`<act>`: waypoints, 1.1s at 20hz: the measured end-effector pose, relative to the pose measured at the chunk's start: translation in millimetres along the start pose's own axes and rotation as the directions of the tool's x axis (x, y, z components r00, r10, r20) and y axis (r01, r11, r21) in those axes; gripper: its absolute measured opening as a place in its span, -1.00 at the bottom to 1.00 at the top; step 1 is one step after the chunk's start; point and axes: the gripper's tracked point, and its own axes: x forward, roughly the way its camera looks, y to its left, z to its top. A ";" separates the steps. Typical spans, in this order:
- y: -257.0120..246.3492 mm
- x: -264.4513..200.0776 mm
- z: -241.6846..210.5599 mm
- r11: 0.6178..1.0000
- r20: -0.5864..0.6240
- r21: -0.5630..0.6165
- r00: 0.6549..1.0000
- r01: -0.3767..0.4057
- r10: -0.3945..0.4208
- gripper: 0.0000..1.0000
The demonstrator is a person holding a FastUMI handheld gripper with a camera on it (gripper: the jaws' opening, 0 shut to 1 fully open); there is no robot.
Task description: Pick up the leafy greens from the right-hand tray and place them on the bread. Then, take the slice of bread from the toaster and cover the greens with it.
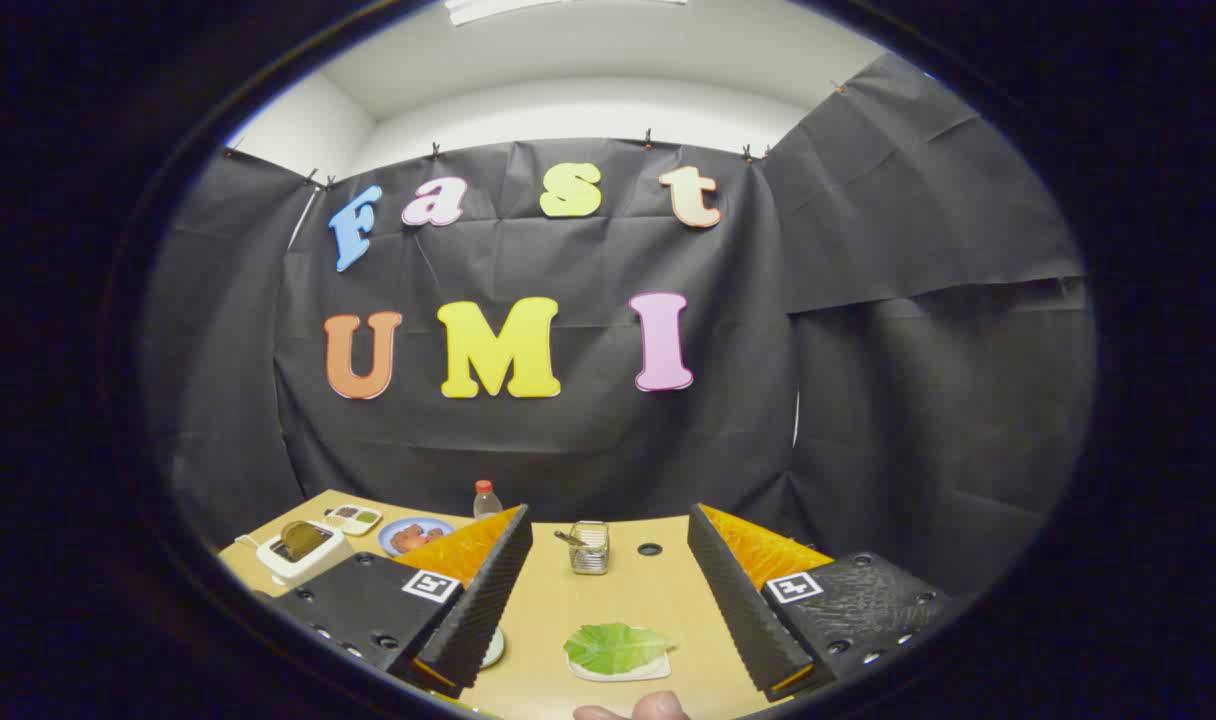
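Observation:
My gripper [608, 610] is open, its two fingers spread wide above the wooden table [658, 590] with nothing between them. A green leaf [616, 647] lies on a white tray [623, 670] low between the fingers, nearer the right one. A white toaster [300, 553] with a brown bread slice [301, 539] in its slot stands at the table's far left, beyond the left finger. A small part of a plate [494, 648] peeks out from under the left finger; what lies on it is hidden.
A blue plate with reddish food [414, 536] and a small tray of sauces [354, 518] sit behind the toaster. A bottle with a red cap [485, 499] stands at the back. A metal wire holder [589, 547] stands mid-table. A person's fingertips [633, 709] show nearest me.

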 end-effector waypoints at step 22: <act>-37.0 29.0 -74.9 0.998 -0.160 -0.050 0.987 -0.040 0.031 0.90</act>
